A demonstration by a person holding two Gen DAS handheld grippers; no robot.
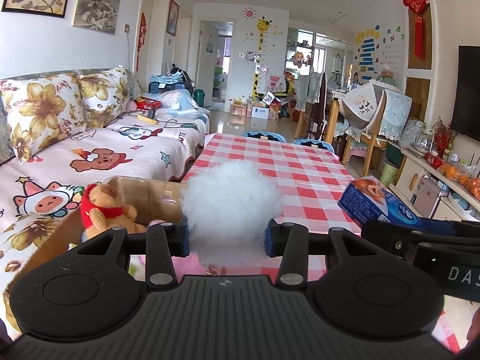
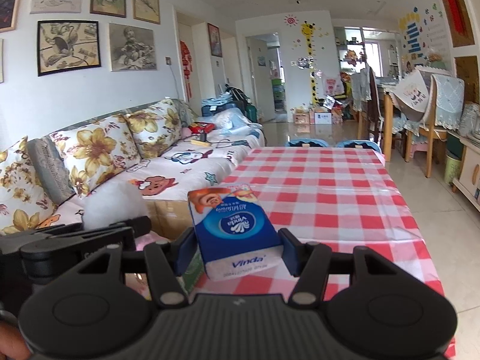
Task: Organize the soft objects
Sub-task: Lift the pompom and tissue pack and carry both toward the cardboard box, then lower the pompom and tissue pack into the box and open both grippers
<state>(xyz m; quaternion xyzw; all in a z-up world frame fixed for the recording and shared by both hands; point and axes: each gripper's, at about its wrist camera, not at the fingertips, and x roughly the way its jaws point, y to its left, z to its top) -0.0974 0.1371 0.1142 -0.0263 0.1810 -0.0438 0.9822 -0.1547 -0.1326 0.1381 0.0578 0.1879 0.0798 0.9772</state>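
My left gripper [image 1: 228, 237] is shut on a white fluffy plush ball [image 1: 231, 198], held above the near end of the red-checked table [image 1: 300, 174]. The ball also shows at the left of the right wrist view [image 2: 114, 207]. My right gripper [image 2: 237, 252] is shut on a blue Vinda tissue pack [image 2: 234, 225], held above the table; the pack also shows in the left wrist view [image 1: 375, 204]. A bear plush in a red scarf [image 1: 105, 207] sits in an open cardboard box [image 1: 144, 189] left of the table.
A sofa [image 1: 90, 150] with flowered cushions and a cartoon cover runs along the left of the table. Two blue stools [image 2: 330, 144] stand at the table's far end. Dining chairs [image 1: 375, 120] and a TV cabinet [image 1: 435, 174] stand on the right.
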